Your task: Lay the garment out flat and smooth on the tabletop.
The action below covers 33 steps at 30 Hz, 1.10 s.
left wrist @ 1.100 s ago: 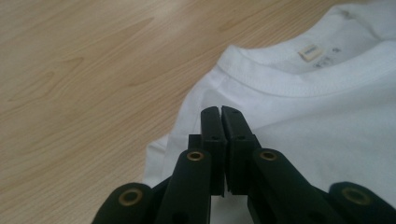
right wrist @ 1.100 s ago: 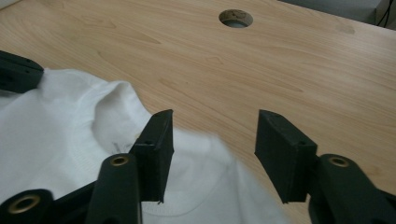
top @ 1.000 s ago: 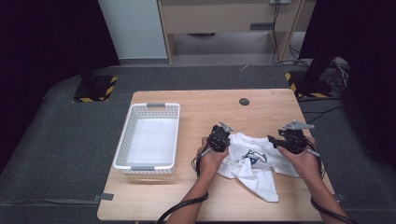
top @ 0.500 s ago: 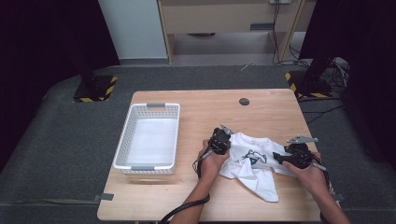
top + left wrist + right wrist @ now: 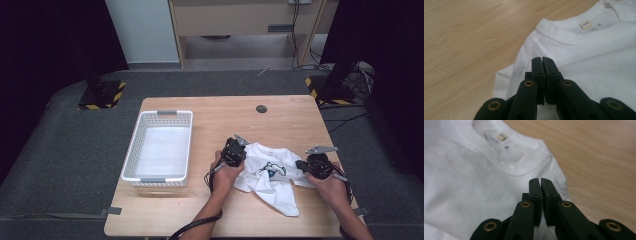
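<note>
Since a second ago the right gripper (image 5: 306, 164) has dropped from the shirt's far right corner toward the person and now sits at the right edge of the white T-shirt (image 5: 267, 175), while the left gripper (image 5: 235, 151) stays at the shirt's left edge. From the high view, the shirt lies crumpled on the wooden table (image 5: 280, 120), right of the white basket (image 5: 159, 150) and well apart from it; bare wood lies open beyond the shirt up to a small dark disc (image 5: 261, 108), and the table's near edge is close behind the shirt's trailing tail. A dark print shows on the shirt's middle. In the left gripper view, the left gripper (image 5: 541, 60) has its jaws pressed together over the shirt's (image 5: 584, 55) shoulder by the ribbed collar, with a small label inside the neck; whether cloth is pinched I cannot tell. Open table (image 5: 469, 37) lies left of the shirt. In the right gripper view, the right gripper (image 5: 540, 181) likewise has its jaws together over the shirt (image 5: 474, 177) near the collar, grip on cloth unclear, bare table (image 5: 599, 157) to the shirt's right.
</note>
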{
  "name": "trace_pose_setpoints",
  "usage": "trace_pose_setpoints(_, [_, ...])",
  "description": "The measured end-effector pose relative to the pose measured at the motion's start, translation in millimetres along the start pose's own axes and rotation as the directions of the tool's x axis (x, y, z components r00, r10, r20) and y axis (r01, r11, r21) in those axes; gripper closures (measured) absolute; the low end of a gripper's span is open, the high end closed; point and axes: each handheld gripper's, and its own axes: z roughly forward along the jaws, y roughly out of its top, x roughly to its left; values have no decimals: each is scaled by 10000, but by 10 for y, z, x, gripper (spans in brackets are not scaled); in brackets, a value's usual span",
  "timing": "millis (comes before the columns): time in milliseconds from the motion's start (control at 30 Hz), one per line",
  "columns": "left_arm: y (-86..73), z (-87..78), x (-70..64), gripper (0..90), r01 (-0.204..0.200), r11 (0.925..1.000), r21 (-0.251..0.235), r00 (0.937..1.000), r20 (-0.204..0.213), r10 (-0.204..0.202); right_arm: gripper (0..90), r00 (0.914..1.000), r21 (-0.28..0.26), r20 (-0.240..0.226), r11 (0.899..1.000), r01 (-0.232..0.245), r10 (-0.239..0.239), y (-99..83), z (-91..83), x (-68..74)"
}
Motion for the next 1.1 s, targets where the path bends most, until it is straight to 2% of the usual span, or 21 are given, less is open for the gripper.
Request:
trace_pose_setpoints(200, [112, -326, 89, 893, 142, 9962, -854, 9997, -190, -158, 879, 9998, -713, 93, 9973, 202, -196, 233, -233, -23])
trace_pose_setpoints(300, [195, -440, 110, 892, 85, 9914, -1309, 9985, -527, -155, 879, 9994, -1128, 155, 9931, 329, -314, 379, -308, -14])
trace_pose_setpoints(367, [246, -456, 137, 892, 56, 9898, -1426, 9971, -749, -164, 879, 9986, -1233, 288, 9912, 477, -444, 470, -304, -1])
trace_pose_setpoints(500, [303, -348, 235, 891, 165, 9920, -1255, 9946, -998, -292, 878, 9975, -1196, 544, 9916, 503, -440, 582, -167, -3])
trace_pose_setpoints(733, [298, -33, 375, 891, 269, 9981, -550, 9921, -1208, -334, 878, 9951, -917, 977, 9955, 250, -160, 649, 164, -48])
trace_pose_setpoints(800, [301, 31, 418, 890, 474, 9976, -496, 9914, -1199, -531, 878, 9943, -844, 1064, 9962, 198, -107, 669, 246, -64])
trace_pose_setpoints(933, [302, 148, 464, 890, 407, 9990, -202, 9898, -1358, -430, 876, 9941, -654, 1084, 9979, -27, 98, 695, 403, -102])
trace_pose_setpoints(1100, [247, 224, 530, 888, 668, 9978, 34, 9883, -1377, -657, 872, 9951, -458, 952, 9987, -233, 276, 703, 586, -114])
